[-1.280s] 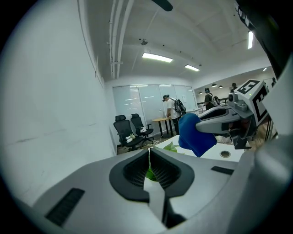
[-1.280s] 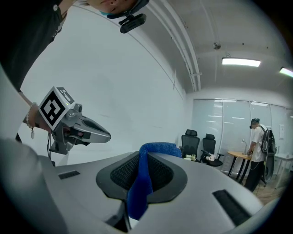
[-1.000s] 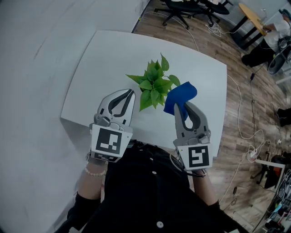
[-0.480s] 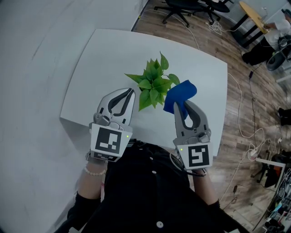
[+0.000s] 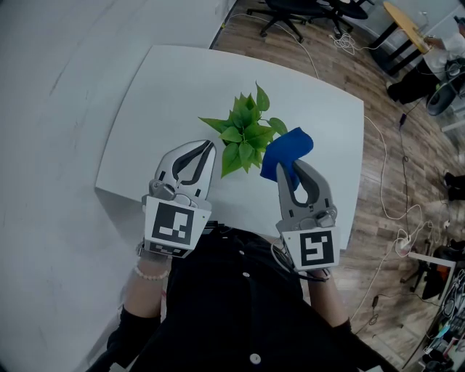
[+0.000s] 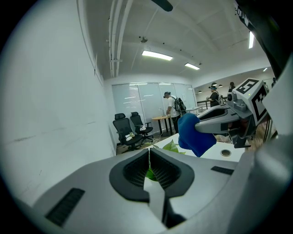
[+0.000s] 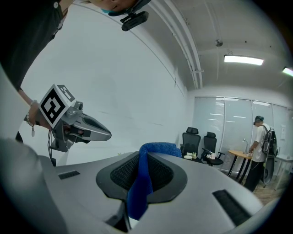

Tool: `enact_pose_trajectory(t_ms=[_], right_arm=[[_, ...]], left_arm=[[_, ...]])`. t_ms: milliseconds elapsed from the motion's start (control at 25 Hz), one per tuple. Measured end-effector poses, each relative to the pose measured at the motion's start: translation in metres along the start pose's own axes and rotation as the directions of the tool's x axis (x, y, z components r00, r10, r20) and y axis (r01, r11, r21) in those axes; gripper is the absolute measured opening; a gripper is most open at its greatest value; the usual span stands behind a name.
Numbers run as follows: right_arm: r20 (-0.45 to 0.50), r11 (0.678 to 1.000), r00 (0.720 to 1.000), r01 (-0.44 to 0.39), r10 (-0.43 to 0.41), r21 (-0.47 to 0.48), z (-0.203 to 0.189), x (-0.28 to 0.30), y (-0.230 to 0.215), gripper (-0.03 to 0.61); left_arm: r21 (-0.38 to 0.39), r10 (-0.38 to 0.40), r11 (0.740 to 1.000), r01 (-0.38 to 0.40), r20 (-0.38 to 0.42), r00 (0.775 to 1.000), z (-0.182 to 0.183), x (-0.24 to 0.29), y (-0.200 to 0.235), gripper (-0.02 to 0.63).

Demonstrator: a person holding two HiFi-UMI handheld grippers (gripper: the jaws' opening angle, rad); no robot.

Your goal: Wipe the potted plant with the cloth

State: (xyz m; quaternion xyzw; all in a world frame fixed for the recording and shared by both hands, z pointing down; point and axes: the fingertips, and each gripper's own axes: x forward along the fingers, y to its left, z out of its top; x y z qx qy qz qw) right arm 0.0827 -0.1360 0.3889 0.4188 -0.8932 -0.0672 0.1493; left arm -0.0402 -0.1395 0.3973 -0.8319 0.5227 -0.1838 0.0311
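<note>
In the head view, a small green leafy potted plant [image 5: 245,134] stands on the white rounded table [image 5: 167,87], toward its near edge. The leaves hide the pot. The grey left hand-held gripper [image 5: 210,147] hovers just left of the foliage, its jaws pressed together with nothing in them. The grey right hand-held gripper [image 5: 290,168] sits just right of the plant, clenched on a bright blue cloth [image 5: 288,147]. The cloth bunches up beyond the jaw tips, right beside the outer leaves; whether it touches them cannot be told. A brown wooden plank floor [image 5: 378,145] runs past the table, with black office chairs [image 5: 290,11] at the far end.

In the left gripper view, the ribbed pads meet along a closed seam. A sliver of green leaf shows beyond the seam, not gripped. Up to the right, the right hand-held gripper holds the blue cloth, which hangs from its tip above the table.

In the right gripper view, the ribbed pads pinch the blue cloth. It runs down between them and folds over their tips. The left hand-held gripper is off to the left, apart.
</note>
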Motion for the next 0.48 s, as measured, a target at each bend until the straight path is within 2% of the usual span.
enact_pose_trajectory(t_ms=[200, 480], right_arm=[[-0.008, 1.000, 1.000, -0.019, 0.019, -0.011, -0.003, 0.002, 0.003, 0.075], [-0.027, 0.999, 0.998, -0.050, 0.050, -0.018, -0.005, 0.004, 0.011, 0.074]], left_arm=[[-0.036, 0.012, 0.999, -0.012, -0.005, 1.000, -0.001, 0.001, 0.000, 0.021], [-0.024, 0.005, 1.000, -0.005, 0.003, 1.000, -0.001, -0.001, 0.000, 0.021]])
